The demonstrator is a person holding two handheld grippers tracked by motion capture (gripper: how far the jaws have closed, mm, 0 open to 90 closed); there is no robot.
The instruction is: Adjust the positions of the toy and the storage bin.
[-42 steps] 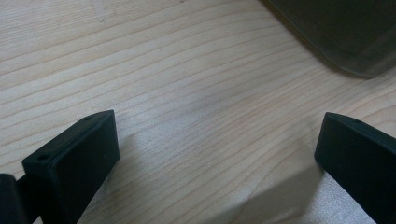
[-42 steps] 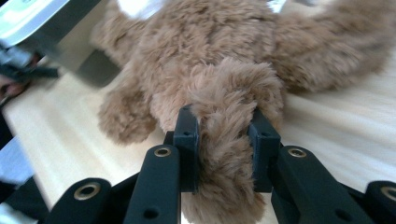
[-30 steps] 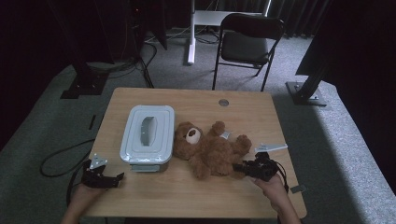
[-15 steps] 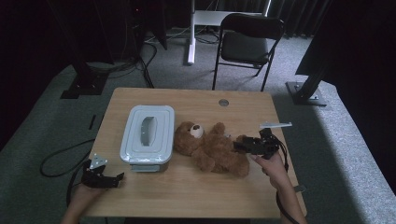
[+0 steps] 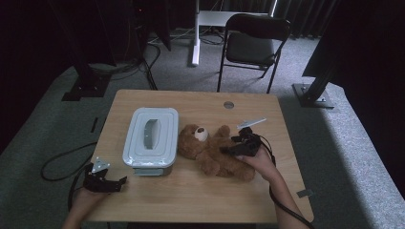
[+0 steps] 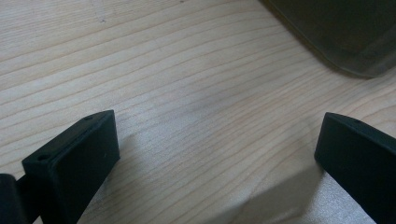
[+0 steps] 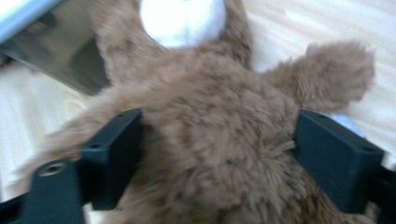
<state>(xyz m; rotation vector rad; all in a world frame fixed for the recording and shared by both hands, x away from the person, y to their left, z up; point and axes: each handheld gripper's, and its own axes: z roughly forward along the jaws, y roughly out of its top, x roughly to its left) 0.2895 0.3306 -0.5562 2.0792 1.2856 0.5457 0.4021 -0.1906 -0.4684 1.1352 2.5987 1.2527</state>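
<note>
Now teddy bear (image 7: 210, 154) torso between spread right gripper (image 7: 219, 158) jaws.

The worktop (image 5: 191, 195) is pale wood with fine straight grain lines. The teddy bear (image 5: 212, 151) is warm brown plush with a white muzzle and a dark nose. The lidded box (image 5: 151, 137) is pale grey-white with a darker grey handle recess. Both the left gripper (image 5: 102, 181) and the right gripper (image 5: 241, 143) are black, the left one topped by a grey plate. The chair (image 5: 253, 43) is black, the carpet grey.
</note>
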